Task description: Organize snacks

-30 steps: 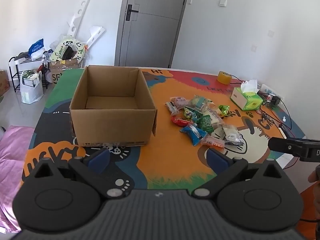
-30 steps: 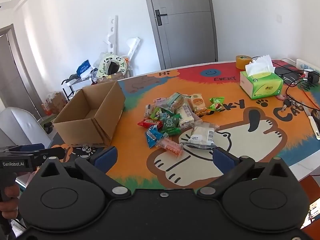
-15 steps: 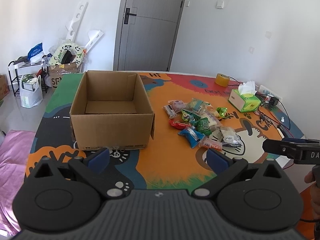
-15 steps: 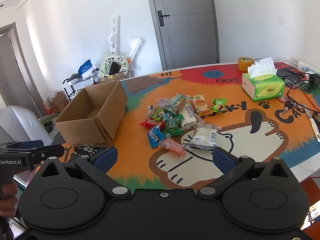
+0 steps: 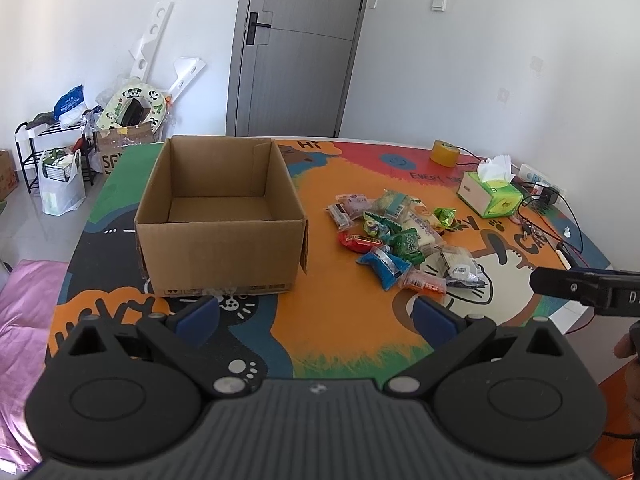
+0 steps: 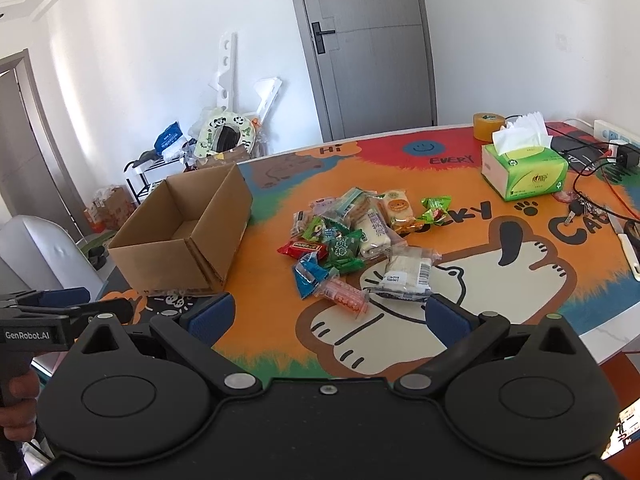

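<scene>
Two words, "GenRobot.AI", are printed on the left gripper (image 6: 40,308), and "HI", "EVERY" and "LUCKY" are read on the cartoon table mat (image 6: 280,320). A pile of snack packets (image 5: 396,240), in green, red, blue and clear wrappers, is heaped on the mat right of the open cardboard box (image 5: 218,216). Both the left gripper and the right gripper (image 6: 326,314) are held spread wide, with nothing between the fingers.

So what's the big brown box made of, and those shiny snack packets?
The cardboard box looks like plain matte corrugated cardboard: dull brown walls, folded flap edges, a printed strip low on the front. The snack packets seem to be thin plastic film, some clear, some printed: they glint, crinkle and have crimped ends.
</scene>
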Motion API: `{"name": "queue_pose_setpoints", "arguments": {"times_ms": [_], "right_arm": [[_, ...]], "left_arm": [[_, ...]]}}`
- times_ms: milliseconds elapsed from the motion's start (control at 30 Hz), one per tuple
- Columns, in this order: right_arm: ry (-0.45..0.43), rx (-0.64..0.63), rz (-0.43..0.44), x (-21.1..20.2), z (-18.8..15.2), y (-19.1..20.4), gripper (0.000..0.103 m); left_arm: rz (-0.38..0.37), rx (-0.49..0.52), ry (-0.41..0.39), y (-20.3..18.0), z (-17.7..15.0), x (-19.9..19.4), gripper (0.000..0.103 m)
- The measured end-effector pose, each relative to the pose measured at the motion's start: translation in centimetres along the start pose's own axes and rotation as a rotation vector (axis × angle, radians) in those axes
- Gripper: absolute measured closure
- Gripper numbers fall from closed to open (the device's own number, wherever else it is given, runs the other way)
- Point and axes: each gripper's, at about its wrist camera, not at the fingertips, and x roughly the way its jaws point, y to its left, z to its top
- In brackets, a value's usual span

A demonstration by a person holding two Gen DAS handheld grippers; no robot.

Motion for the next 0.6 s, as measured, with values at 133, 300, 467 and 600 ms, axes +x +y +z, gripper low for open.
{"name": "queue_pose_setpoints", "arguments": {"times_ms": [133, 300, 467, 600], "right_arm": [[-0.007, 0.017, -0.011, 0.02, 0.0, -0.36, 0.0], [-0.003, 0.017, -0.011, 0.07, 0.04, -0.51, 0.0], [0.002, 0.018, -0.016, 0.24, 0.05, -0.64, 0.0], [0.004, 0.02, -0.006, 0.13, 0.0, -0.44, 0.0]], "left_arm": [[0.007, -0.006, 0.003, 0.02, -0.03, 0.27, 0.001], [0.001, -0.002, 0.002, -0.06, -0.14, 0.31, 0.001], [-0.006, 0.001, 0.005, -0.18, -0.19, 0.49, 0.001], [-0.008, 0.002, 0.005, -0.22, -0.22, 0.5, 0.001]]}}
